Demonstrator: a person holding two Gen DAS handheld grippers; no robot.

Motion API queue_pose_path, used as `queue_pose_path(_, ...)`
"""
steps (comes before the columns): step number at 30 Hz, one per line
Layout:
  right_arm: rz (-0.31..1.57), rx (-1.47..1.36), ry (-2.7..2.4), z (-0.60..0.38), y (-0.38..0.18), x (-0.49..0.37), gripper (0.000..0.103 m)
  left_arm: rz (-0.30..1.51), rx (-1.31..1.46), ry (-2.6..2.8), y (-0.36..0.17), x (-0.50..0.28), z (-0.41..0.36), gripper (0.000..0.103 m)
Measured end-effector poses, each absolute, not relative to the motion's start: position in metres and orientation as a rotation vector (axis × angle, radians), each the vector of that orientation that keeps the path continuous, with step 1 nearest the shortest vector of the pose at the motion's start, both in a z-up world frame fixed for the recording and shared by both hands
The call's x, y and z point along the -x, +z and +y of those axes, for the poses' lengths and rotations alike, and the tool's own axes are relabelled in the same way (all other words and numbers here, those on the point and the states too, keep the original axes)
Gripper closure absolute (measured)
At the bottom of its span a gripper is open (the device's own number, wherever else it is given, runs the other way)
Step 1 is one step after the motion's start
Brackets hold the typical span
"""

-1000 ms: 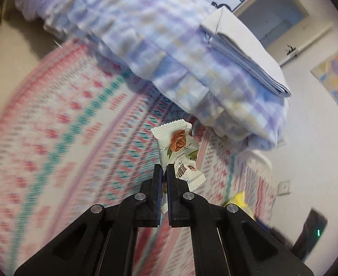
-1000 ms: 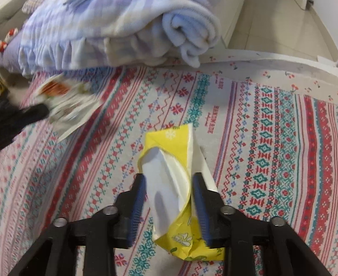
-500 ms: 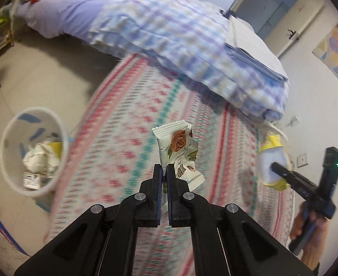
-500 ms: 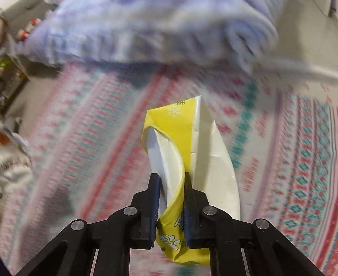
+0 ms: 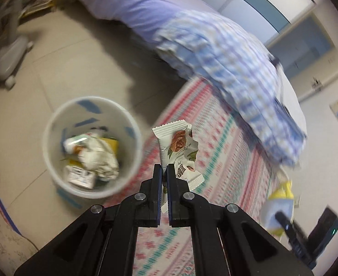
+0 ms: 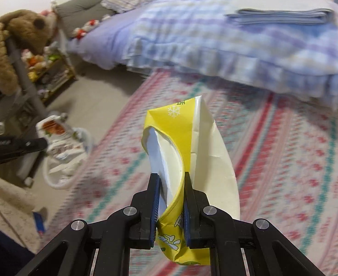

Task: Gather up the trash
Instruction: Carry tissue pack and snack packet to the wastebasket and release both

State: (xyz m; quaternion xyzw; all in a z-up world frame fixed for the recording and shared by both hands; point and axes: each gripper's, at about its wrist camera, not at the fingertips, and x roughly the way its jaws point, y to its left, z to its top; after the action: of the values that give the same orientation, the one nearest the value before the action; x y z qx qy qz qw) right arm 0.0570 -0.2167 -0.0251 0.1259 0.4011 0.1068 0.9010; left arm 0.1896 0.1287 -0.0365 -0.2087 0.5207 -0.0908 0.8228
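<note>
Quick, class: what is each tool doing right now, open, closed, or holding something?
Left tool: closed on the white snack wrapper.
Right tool: closed on the yellow carton.

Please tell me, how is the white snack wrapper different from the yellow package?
The white snack wrapper is flat and printed with a brown nut picture; the yellow package is torn open, curled, with a white inside. The wrapper looks thinner between the jaws than the package. Both are trash held in shut jaws, one by the left gripper, one by the right gripper.
</note>
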Motion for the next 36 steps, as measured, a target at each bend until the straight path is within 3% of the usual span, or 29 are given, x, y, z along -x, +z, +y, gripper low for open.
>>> queue_pose_path(17, 0.808, -0.281, 0.323, -0.143, -0.039, -0.072, 0.087, 1.125, 0.538, 0.037, -0.059, -0.199, 0.233, 0.100)
queue_pose_path(25, 0.772, -0.324, 0.374, -0.094, -0.045, -0.087, 0.087, 1.083, 0.285, 0.078, -0.052, -0.211, 0.226, 0.099)
queue_pose_path(36, 0.777, -0.411, 0.424, -0.034, -0.059, -0.128, 0.087, 1.186, 0.301, 0.097, -0.084, -0.232, 0.229, 0.098)
